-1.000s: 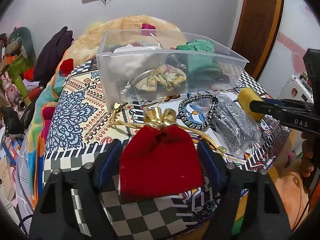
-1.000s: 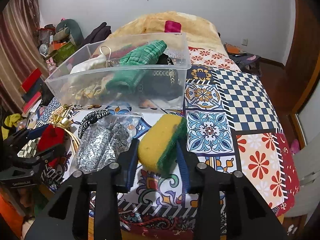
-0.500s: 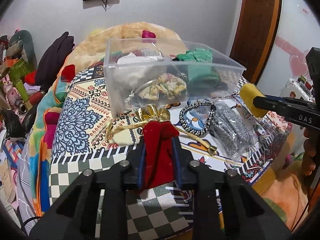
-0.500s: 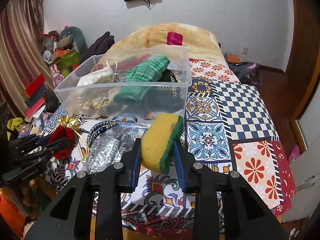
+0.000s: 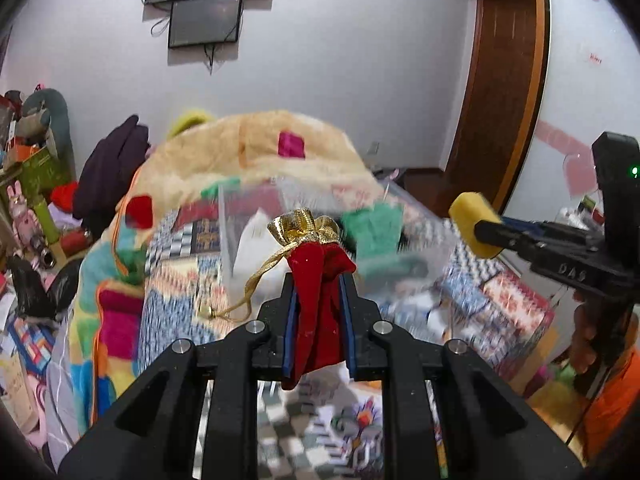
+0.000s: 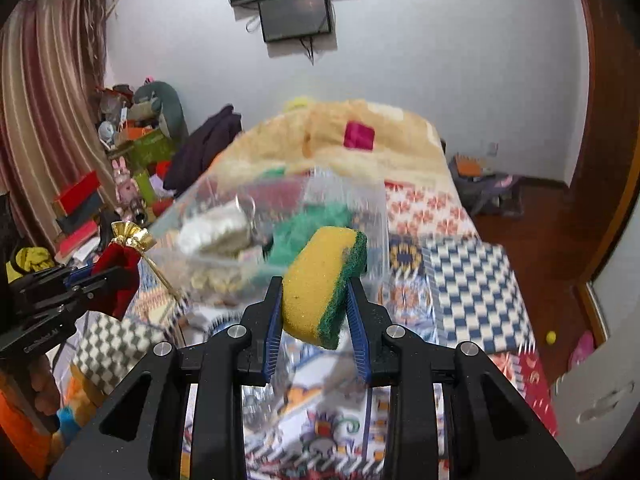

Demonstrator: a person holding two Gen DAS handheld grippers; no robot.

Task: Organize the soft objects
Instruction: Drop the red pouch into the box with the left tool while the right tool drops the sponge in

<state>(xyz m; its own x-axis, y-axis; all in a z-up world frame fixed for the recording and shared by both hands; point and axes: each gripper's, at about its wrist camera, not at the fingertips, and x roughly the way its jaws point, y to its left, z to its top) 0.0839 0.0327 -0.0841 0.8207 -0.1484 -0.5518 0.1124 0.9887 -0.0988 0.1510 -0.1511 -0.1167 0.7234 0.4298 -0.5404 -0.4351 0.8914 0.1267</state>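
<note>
Above the bed's near edge (image 6: 472, 264), our left gripper (image 5: 318, 300) pinches the limp red pouch (image 5: 316, 304) mid-body; our right gripper (image 6: 314, 304) squeezes the springy, light sponge (image 6: 320, 284) across its faces, both short of the clear bin (image 6: 344, 200).

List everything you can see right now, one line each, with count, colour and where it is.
pouch: one, red with gold top and gold cord, held up in the left gripper
sponge: one, yellow with green scrub side, held up in the right gripper
bin: one, clear plastic, on the bed ahead, blurred, with green and white cloth items inside
bedspread: one, multicolour patchwork print, under the bin
blanket: one, tan with coloured squares, behind the bin
screen: one, black, on the white wall
left gripper: black, blue pads, shut on the pouch
right gripper: black, blue pads, shut on the sponge
</note>
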